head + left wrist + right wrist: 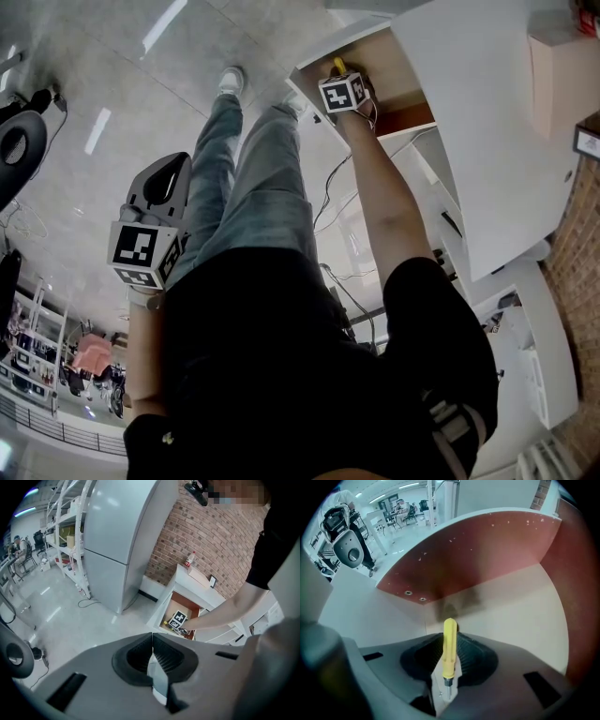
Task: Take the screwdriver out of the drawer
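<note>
The yellow-handled screwdriver (449,646) with a short metal shaft is inside the open wooden drawer (511,616). It stands lengthwise between the jaws of the right gripper (450,637). The rounded end of its handle points at the drawer's pale floor, and its shaft points back toward the gripper's body. The ribbed pads sit against both sides of the handle, so the gripper has closed on it at a narrow opening. In the head view a bit of yellow shows just past the gripper's marker cube (342,92).

The drawer has a pale floor and a red-brown wall (478,550) with small screws near its lower edge. It is pulled out from under a white counter (487,141), which stands against a red brick wall (211,541). The person's bare right arm (384,197) reaches down into the drawer from above.

The left gripper (152,641) is well apart from the drawer, out by the person's left leg in blue jeans (220,178). It is tilted down toward the grey tiled floor (103,84). Its jaws are pressed together with nothing between them. Its own view looks across the floor to the drawer and the right arm beyond. A tall grey cabinet (122,536) stands to the left of the counter.
</note>
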`<control>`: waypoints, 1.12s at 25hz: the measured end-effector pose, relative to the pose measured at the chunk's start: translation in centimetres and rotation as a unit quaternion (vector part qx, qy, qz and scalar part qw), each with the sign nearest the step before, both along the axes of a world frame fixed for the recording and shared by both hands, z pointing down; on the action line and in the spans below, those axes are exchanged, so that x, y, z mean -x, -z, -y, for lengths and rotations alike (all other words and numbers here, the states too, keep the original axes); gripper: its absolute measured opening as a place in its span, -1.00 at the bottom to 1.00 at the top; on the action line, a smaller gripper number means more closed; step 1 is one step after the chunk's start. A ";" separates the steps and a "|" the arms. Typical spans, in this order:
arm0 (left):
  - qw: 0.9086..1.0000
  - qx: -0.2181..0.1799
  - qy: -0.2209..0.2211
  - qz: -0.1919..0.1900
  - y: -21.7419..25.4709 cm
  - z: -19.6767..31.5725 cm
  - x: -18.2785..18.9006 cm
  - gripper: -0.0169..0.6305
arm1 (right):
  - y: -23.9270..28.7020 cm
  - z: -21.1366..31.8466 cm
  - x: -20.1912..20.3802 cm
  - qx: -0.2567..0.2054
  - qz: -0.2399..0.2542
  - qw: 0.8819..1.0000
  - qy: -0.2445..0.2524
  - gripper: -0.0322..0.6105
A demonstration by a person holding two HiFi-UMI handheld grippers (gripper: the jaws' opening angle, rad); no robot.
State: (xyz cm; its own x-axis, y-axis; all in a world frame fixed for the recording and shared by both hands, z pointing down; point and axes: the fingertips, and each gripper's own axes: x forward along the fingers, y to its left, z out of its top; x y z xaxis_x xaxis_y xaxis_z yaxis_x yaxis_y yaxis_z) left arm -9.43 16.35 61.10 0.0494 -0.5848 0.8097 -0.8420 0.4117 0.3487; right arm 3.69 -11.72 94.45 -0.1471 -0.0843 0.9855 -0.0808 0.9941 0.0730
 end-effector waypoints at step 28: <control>0.995 -0.072 0.022 0.068 8.9 2.7 0.3 -0.93 | 20.6 -1.6 3.2 0.004 0.163 0.987 -0.017 -0.62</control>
State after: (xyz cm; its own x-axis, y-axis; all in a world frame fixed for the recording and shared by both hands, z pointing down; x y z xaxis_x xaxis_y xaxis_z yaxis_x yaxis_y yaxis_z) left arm -9.74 13.66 52.17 -0.0831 -0.6943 0.7149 -0.8671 0.4039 0.2914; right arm 0.50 -10.09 73.80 -0.4530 -0.0868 0.8873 -0.1328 0.9907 0.0291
